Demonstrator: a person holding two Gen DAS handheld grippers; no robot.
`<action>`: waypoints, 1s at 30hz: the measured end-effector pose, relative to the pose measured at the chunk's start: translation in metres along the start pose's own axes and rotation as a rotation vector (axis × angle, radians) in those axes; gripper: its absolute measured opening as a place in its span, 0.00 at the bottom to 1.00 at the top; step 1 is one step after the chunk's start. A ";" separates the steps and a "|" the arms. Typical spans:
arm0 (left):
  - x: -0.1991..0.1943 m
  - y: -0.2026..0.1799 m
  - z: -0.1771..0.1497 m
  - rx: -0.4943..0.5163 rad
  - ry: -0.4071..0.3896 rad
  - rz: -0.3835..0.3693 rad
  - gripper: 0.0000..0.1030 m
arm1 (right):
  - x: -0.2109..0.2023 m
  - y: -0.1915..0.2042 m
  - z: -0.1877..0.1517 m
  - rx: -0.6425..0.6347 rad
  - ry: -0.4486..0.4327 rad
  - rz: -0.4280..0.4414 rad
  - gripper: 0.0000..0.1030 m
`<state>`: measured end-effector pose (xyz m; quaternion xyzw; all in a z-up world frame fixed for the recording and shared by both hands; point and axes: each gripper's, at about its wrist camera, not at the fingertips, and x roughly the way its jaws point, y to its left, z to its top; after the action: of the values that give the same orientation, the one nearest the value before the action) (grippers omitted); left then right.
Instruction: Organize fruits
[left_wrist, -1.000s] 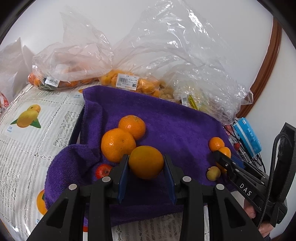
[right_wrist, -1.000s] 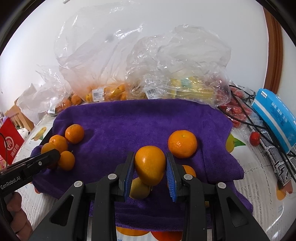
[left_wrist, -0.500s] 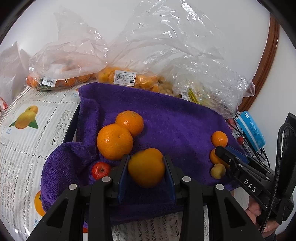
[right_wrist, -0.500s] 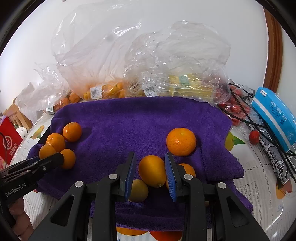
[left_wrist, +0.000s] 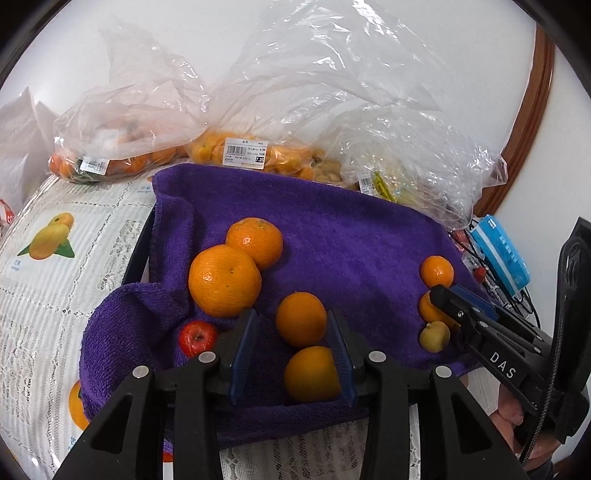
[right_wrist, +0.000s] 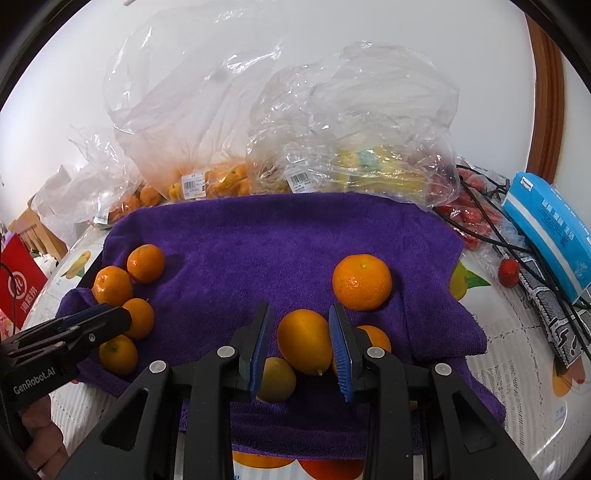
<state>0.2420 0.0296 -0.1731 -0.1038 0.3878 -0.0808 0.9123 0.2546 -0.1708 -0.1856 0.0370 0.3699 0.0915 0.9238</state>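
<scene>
A purple towel (left_wrist: 351, 236) (right_wrist: 258, 236) carries the fruit. My left gripper (left_wrist: 291, 313) is opening. Two small oranges (left_wrist: 301, 319) (left_wrist: 312, 373) lie on the towel between its jaws, with a gap at the left pad. Two bigger oranges (left_wrist: 223, 280) and a small red fruit (left_wrist: 197, 336) sit just left of it. My right gripper (right_wrist: 299, 308) stands over an oblong orange fruit (right_wrist: 304, 341) that rests on the towel between narrow jaws, and purple shows beside the left pad. A round orange (right_wrist: 362, 282) lies beyond it and a yellow fruit (right_wrist: 277, 380) lies under it.
Clear plastic bags of fruit (left_wrist: 240, 155) (right_wrist: 207, 184) line the back against the wall. On the right lie a blue tissue pack (right_wrist: 546, 236), black cables (right_wrist: 517, 254) and red berries (right_wrist: 469, 221). The printed tablecloth (left_wrist: 55, 295) reaches out to the left.
The left jaws have widened and the orange they held has dropped onto the towel. The right gripper's fruit slid lower between its jaws, then lay still.
</scene>
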 end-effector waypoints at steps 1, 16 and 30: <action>0.000 -0.001 0.000 0.005 0.002 -0.001 0.40 | -0.001 0.000 0.000 0.001 -0.002 0.001 0.32; -0.001 -0.005 -0.001 0.028 0.011 -0.024 0.52 | -0.006 -0.003 -0.001 0.015 -0.023 0.004 0.40; -0.010 -0.006 -0.002 0.016 0.001 -0.022 0.55 | -0.021 -0.005 0.001 0.012 -0.062 0.000 0.50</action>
<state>0.2331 0.0260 -0.1661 -0.1006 0.3865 -0.0943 0.9119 0.2412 -0.1798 -0.1709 0.0455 0.3417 0.0879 0.9346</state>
